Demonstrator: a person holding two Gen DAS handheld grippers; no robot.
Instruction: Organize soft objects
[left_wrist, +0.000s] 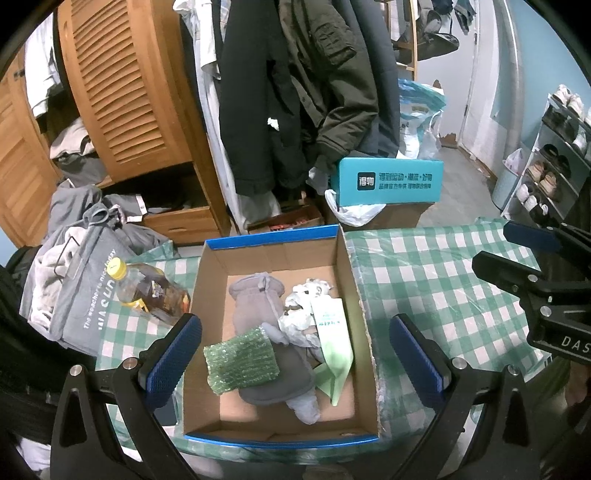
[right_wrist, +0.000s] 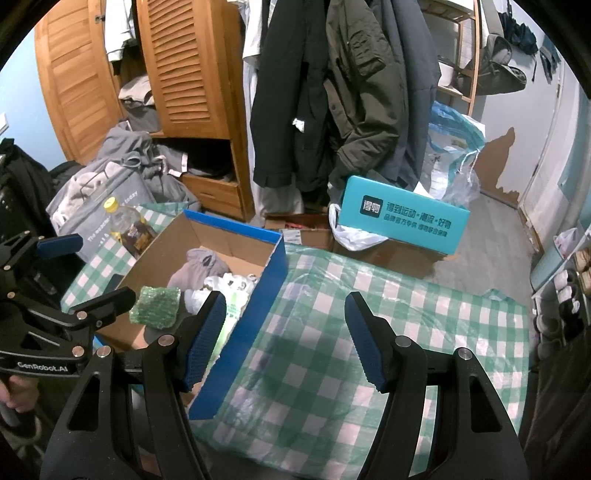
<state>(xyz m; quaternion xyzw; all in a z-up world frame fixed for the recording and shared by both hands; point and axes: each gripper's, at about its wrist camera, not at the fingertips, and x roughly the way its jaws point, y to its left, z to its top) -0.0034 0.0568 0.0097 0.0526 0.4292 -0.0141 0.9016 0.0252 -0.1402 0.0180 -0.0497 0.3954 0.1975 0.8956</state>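
Observation:
An open cardboard box with blue rim (left_wrist: 354, 280) (right_wrist: 275, 266) stands on the green checked tablecloth (left_wrist: 443, 280) (right_wrist: 332, 332). Inside lie grey gloves (left_wrist: 258, 295) (right_wrist: 201, 267), a green bubble-wrap piece (left_wrist: 242, 360) (right_wrist: 155, 306), crumpled white plastic (left_wrist: 303, 302) and a pale green packet (left_wrist: 334, 343). My left gripper (left_wrist: 295, 354) is open and empty above the box. My right gripper (right_wrist: 286, 338) is open and empty over the cloth, just right of the box; it also shows in the left wrist view (left_wrist: 532, 254).
A yellow-capped bottle (left_wrist: 147, 291) (right_wrist: 127, 225) lies left of the box. A grey bag of clothes (left_wrist: 85, 295) sits beside it. Behind the table are hanging coats (left_wrist: 295, 92), a teal box (left_wrist: 388, 181) (right_wrist: 402, 218), a wooden wardrobe (left_wrist: 122, 92) and a shoe rack (left_wrist: 554, 155).

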